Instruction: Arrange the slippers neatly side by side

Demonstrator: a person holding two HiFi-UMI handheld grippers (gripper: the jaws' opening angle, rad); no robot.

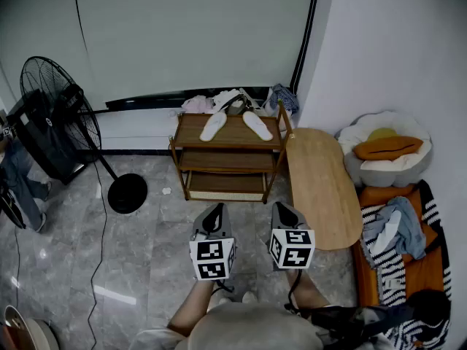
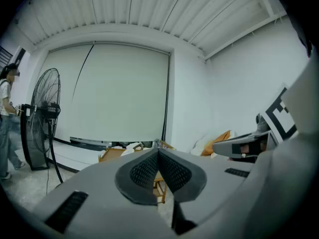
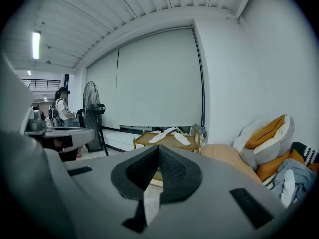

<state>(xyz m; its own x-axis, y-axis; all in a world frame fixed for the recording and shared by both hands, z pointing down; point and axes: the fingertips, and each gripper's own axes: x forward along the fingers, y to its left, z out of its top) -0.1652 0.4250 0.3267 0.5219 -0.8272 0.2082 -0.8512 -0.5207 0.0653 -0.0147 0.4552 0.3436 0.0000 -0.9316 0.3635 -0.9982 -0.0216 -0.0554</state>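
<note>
Two white slippers lie on the top shelf of a wooden rack [image 1: 191,141] against the far wall. The left slipper [image 1: 213,125] and the right slipper [image 1: 257,125] splay apart at their near ends. In the right gripper view the pair shows small as the left slipper [image 3: 158,137] and the right slipper [image 3: 181,139]. My left gripper [image 1: 216,211] and right gripper [image 1: 281,208] hover side by side over the floor, well short of the rack. Both are shut with nothing between the jaws: left gripper [image 2: 158,151], right gripper [image 3: 158,148].
A black standing fan [image 1: 55,115] is at the left with its round base [image 1: 127,193] and a cable on the tile floor. A wooden oval table [image 1: 321,184] stands right of the rack. Cushions and clothes [image 1: 394,228] fill the right side. A person [image 2: 7,123] stands far left.
</note>
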